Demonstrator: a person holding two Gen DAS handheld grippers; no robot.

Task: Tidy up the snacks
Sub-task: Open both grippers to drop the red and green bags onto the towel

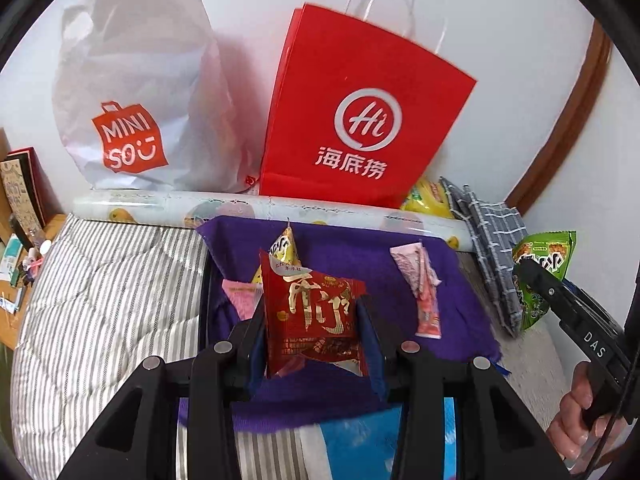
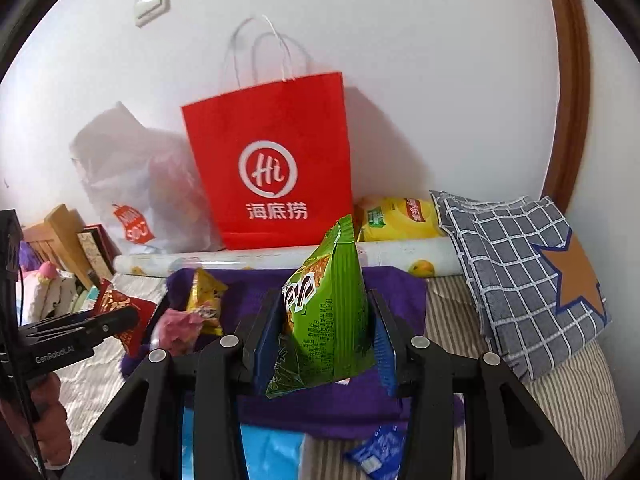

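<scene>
While gripper (image 1: 312, 320) clamps red packet (image 1: 312, 312), green aloft

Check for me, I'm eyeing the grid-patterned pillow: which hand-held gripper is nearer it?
Right. The right hand-held gripper, holding the green snack packet, sits just left of the pillow; the left hand-held gripper is farther left.

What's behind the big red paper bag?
Behind the red paper bag is the white wall. A yellow snack bag peeks out beside it. Anything directly behind or inside the bag is hidden.
</scene>
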